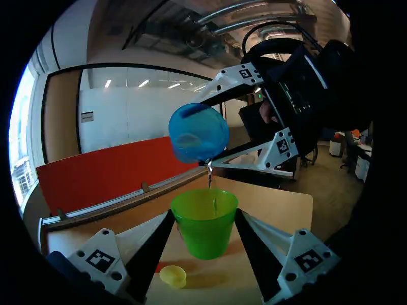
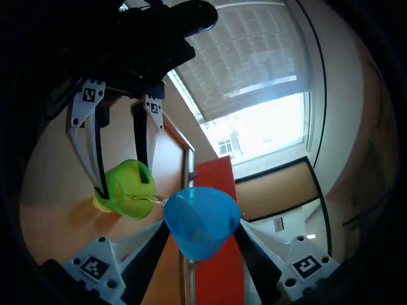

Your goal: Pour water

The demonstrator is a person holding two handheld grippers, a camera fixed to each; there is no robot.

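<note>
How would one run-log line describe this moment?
phase: pouring | right tongs: shut on blue cup, tilted | left tongs: shut on green cup, upright | water: thin stream into green cup

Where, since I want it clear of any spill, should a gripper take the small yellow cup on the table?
Probably across its round side wall, coming down from above: the small yellow cup looks low and squat on the table, so a level approach leaves little to pinch. The green cup, held in the left gripper, is close behind it, so keep clear of that.
</note>
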